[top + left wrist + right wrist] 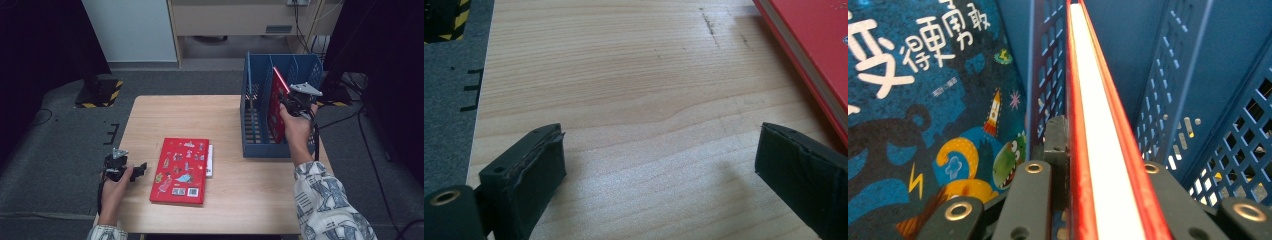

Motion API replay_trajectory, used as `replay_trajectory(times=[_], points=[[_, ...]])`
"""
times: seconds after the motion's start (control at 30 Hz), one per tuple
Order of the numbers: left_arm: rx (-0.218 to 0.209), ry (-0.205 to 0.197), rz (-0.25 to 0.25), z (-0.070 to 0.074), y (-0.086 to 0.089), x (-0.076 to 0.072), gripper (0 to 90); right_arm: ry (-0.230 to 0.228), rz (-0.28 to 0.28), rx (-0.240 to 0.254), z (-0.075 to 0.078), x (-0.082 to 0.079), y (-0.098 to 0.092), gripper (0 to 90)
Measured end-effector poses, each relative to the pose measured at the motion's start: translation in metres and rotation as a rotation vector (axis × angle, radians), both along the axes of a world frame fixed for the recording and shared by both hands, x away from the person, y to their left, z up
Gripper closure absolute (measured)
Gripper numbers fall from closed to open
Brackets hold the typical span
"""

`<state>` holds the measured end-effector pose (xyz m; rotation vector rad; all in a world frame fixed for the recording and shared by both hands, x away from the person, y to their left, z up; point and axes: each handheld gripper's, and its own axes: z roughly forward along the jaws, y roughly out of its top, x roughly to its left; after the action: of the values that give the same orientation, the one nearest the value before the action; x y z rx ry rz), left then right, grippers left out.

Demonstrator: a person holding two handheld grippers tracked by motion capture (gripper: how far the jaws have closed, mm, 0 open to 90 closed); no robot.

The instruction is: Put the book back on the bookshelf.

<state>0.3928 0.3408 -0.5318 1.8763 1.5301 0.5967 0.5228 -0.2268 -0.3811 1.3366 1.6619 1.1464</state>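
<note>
A red hardcover book (275,107) stands upright in a compartment of the blue slatted crate (260,149) at the table's back right. My right gripper (291,103) is shut on its upper edge. In the right gripper view the book's white page edge (1094,120) runs up between the jaws of that gripper (1082,150). A blue picture book (923,100) stands beyond the crate's divider (1040,75). A second red book (181,170) lies flat mid-table. My left gripper (140,168) rests near the table's left edge, open with nothing between its jaws (659,165), beside that book's corner (819,45).
A thin white book (209,161) sticks out from under the flat red book's right side. The wooden table (200,115) is bare between the books and the crate. Grey floor with black and yellow hazard tape (100,95) lies off the table's left side.
</note>
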Motion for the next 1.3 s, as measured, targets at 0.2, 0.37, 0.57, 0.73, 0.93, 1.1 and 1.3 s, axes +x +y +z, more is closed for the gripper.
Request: replay_trajectory(times=[0.2,0.37,0.57,0.73,0.93,1.1,1.3], points=[[-0.004,-0.005,0.006,0.001,0.002,0.0,5.5,0.022,0.011,-0.003,0.003,0.0,0.003,76.9],[-0.007,-0.005,0.009,0.001,0.002,0.0,5.5,0.039,0.016,-0.001,0.008,0.001,0.002,75.5],[-0.009,-0.006,0.011,0.001,0.003,0.0,5.5,0.047,0.023,0.003,0.017,0.001,0.001,73.6],[-0.008,-0.005,0.01,0.001,0.002,0.0,5.5,0.061,0.04,-0.012,0.025,0.003,0.001,72.8],[-0.01,-0.005,0.009,0.001,0.003,0.0,5.5,0.082,0.047,-0.005,0.026,0.006,0.001,72.8],[-0.007,-0.002,0.004,0.001,0.001,0.0,5.5,0.095,0.049,-0.011,0.025,0.007,0.0,75.1],[-0.006,0.001,0.002,0.001,0.001,0.0,5.5,0.095,0.045,-0.022,0.025,0.007,0.0,77.0]])
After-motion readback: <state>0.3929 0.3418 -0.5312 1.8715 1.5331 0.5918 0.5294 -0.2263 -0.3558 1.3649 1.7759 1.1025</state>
